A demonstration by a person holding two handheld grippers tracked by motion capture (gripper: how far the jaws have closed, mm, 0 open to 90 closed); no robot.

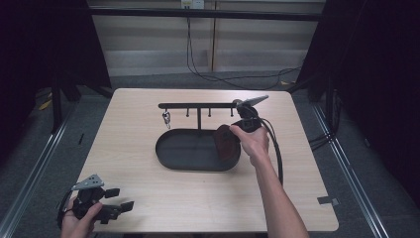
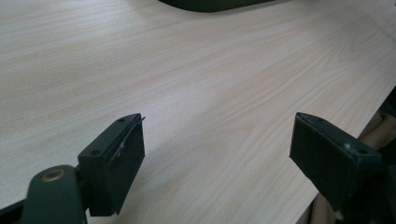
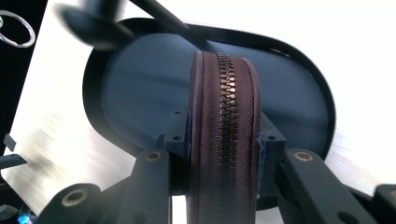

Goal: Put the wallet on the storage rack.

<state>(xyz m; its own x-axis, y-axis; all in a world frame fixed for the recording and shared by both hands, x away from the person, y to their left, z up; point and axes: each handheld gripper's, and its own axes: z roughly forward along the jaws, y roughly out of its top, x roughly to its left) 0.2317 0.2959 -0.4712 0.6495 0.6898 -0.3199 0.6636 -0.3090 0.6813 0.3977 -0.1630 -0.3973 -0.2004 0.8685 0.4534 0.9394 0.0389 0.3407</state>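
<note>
A dark brown round pouch [image 1: 224, 147] with a zip [image 3: 228, 107] along its edge hangs on edge over the right end of the black oval tray [image 1: 163, 153]. My right gripper [image 1: 231, 135] is shut on the pouch, with a pad pressed to each flat side. In the right gripper view the pouch [image 3: 205, 140] stands upright between the jaws of that gripper [image 3: 224, 151], above the tray floor [image 3: 140, 93]. My left gripper [image 1: 120, 199] rests at the table's near left corner, open, with bare wood between its fingers [image 2: 119, 163].
A black T-shaped rack [image 1: 198, 105] with several hooks rises from the tray's far side. A bunch of keys [image 1: 166, 119] hangs from its left hook; its ring [image 3: 16, 28] shows in the right gripper view. The tray edge [image 2: 210, 4] lies far ahead of the left gripper.
</note>
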